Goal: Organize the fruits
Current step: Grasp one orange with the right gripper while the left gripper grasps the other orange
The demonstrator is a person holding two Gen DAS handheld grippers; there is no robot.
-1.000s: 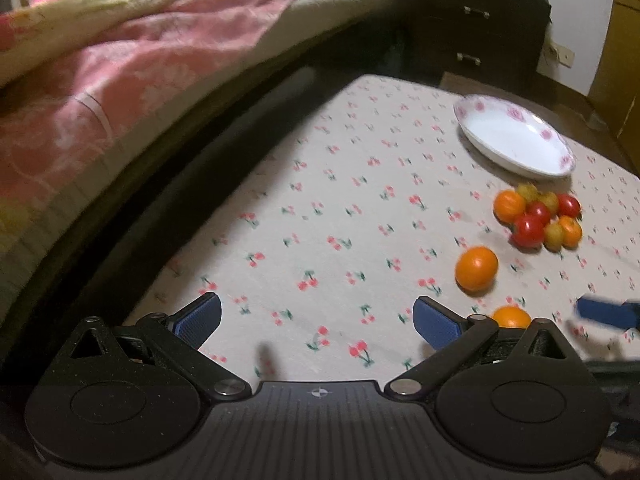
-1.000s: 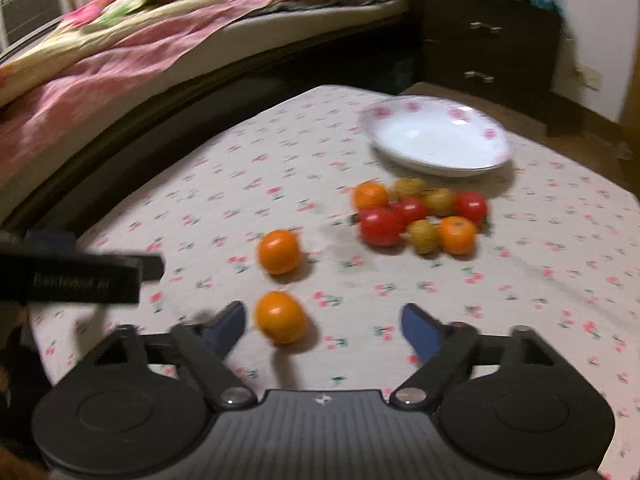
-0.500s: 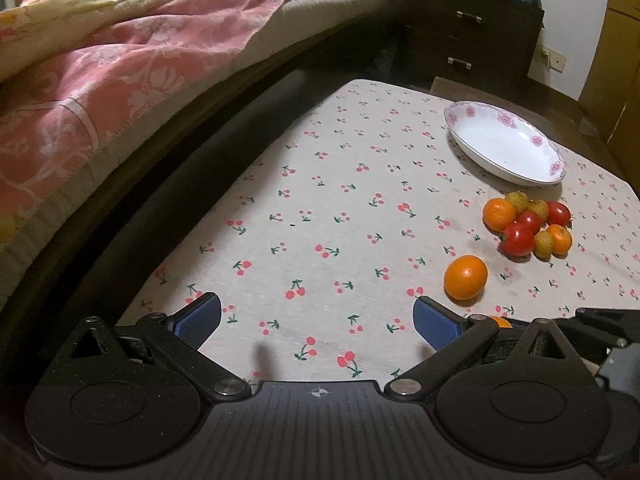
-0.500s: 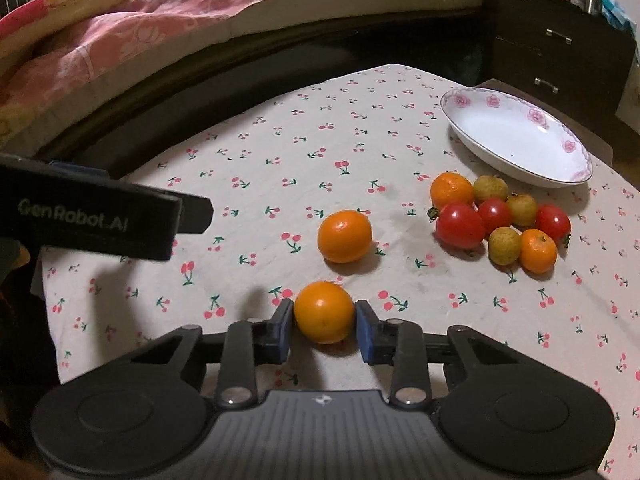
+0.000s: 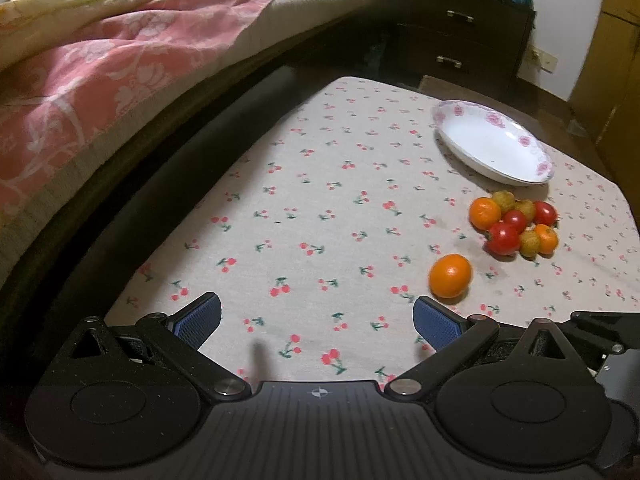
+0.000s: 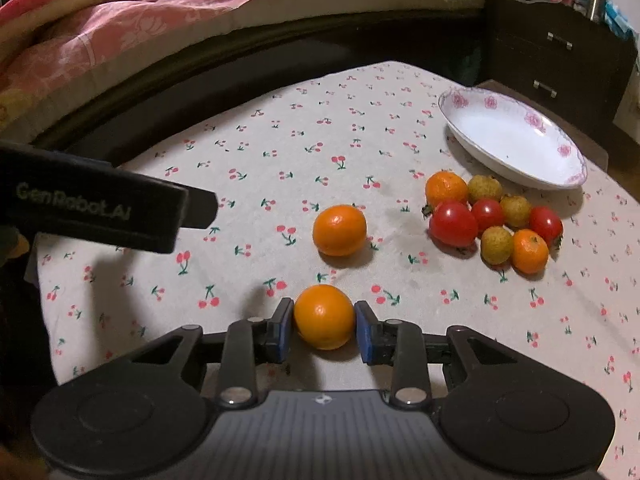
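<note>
The right gripper (image 6: 324,326) is clamping an orange (image 6: 324,317) (on the tablecloth (image 6: 280,152)), while the left gripper (image 5: 318,318) is standing wide open, holding nothing.

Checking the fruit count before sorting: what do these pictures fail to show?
- Left wrist view: the orange in the right claw is hidden behind the left claw's body.
- Both views: the fruit cluster overlaps, so fruit behind may be hidden.

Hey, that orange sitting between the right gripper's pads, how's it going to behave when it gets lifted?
The orange is round and glossy, so it may slip or rotate between the right gripper pads, which pinch it at two narrow sides. It looks firm, so it probably won't squash. If dropped, it would likely roll across the flat tablecloth.
</note>
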